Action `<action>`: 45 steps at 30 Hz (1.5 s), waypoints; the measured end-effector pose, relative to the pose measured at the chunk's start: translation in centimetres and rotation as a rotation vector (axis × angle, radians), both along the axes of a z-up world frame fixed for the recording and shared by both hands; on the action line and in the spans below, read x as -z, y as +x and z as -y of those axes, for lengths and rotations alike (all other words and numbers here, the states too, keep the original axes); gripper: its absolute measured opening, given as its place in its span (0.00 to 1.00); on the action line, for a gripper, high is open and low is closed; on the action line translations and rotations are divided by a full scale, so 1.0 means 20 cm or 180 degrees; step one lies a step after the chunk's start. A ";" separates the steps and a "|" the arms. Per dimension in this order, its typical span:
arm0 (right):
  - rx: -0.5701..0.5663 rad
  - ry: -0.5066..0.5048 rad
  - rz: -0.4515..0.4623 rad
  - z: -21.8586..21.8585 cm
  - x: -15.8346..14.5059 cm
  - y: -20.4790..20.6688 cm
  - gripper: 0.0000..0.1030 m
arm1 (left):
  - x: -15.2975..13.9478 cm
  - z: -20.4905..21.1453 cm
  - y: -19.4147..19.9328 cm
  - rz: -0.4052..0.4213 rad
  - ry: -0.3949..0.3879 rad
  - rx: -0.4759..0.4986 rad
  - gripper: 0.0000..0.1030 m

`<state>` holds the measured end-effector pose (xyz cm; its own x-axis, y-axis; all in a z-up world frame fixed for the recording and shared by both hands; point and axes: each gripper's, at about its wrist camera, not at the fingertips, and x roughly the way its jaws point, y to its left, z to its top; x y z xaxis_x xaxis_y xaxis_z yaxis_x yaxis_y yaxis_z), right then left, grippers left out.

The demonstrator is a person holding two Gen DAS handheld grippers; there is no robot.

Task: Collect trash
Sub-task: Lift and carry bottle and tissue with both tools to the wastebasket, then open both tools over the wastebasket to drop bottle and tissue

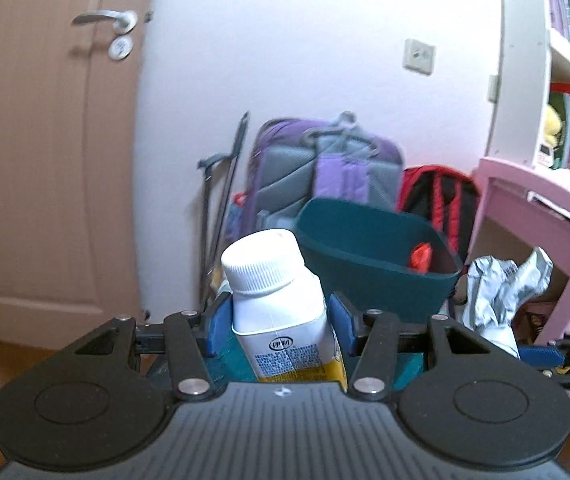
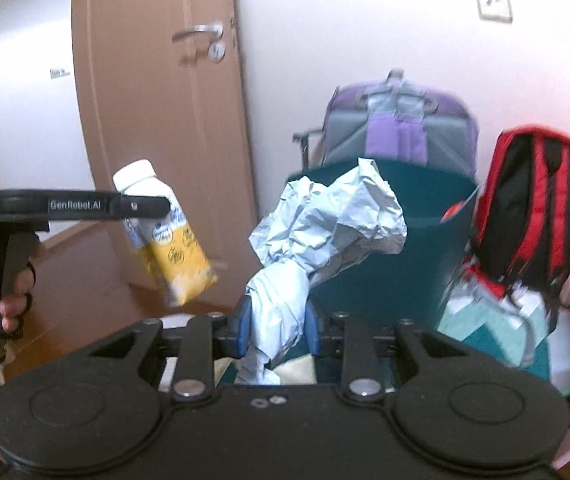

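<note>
My left gripper [image 1: 280,326] is shut on a white and yellow drink carton [image 1: 281,308] with a white screw cap, held in the air before a dark teal trash bin [image 1: 373,264]. The carton also shows in the right wrist view [image 2: 169,236], held by the left gripper [image 2: 167,206]. My right gripper [image 2: 279,330] is shut on a crumpled silver-white paper wrapper [image 2: 325,228], held up in front of the bin [image 2: 413,272]. The wrapper shows in the left wrist view [image 1: 501,296] to the right of the bin. Something red [image 1: 421,258] lies inside the bin.
A purple and grey backpack [image 1: 325,168] and a red and black backpack [image 2: 533,208] stand behind the bin against the white wall. A brown door [image 1: 45,140] is at the left. A pink desk [image 1: 541,216] and a bookshelf [image 1: 565,60] are at the right.
</note>
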<state>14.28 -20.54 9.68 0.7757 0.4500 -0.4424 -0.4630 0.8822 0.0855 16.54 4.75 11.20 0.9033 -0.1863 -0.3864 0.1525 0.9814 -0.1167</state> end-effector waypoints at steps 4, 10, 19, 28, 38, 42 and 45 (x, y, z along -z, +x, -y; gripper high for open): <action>0.0051 -0.0024 0.0182 0.05 -0.10 0.02 0.26 | -0.11 0.12 0.04 0.0099 0.0013 0.0117 0.50; 0.0157 -0.0036 0.0352 0.13 -0.21 0.13 0.26 | -0.26 0.31 0.14 0.0233 0.0158 0.0266 0.50; 0.0287 -0.0080 0.0403 0.21 -0.25 0.42 0.26 | -0.44 0.52 0.39 0.0339 0.0304 0.0352 0.50; 0.0297 -0.0340 0.0143 0.21 -0.15 0.77 0.26 | -0.33 0.73 0.77 0.0030 0.0588 0.0340 0.50; 0.0173 -0.0663 -0.0095 0.14 -0.01 0.99 0.28 | -0.10 0.80 1.08 -0.0487 0.0691 0.0353 0.50; 0.0140 -0.0744 -0.0158 0.12 0.03 1.02 0.30 | -0.02 0.81 1.15 -0.0657 0.0703 0.0371 0.50; 0.0119 -0.0753 -0.0218 0.12 0.05 1.04 0.30 | 0.04 0.82 1.21 -0.0806 0.0675 0.0373 0.50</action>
